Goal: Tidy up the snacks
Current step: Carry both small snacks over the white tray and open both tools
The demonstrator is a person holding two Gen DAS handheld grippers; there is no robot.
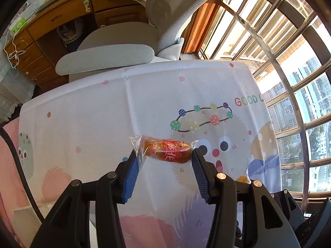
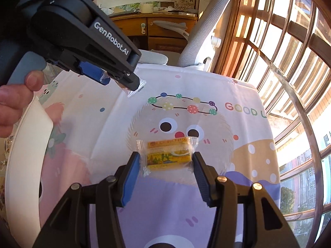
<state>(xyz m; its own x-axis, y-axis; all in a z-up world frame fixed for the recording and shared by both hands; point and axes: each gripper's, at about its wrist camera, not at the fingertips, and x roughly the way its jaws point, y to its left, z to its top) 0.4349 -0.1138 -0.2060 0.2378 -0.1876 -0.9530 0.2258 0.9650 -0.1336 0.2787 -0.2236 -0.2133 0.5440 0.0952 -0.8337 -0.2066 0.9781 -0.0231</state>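
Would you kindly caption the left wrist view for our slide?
Left gripper holds a red-labelled wrapped snack above the cartoon tablecloth.

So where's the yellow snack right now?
In the right wrist view, the yellow snack sits pinched between the right gripper fingers, above the cartoon tablecloth.

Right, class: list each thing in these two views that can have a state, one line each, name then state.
left gripper: shut on the red snack, held off the tablecloth.
red snack: wrapper sealed, gripped at its ends.
right gripper: shut on the yellow snack.
yellow snack: wrapper sealed, held between the pads.
tablecloth: spread flat, creased.
desk drawers: shut.
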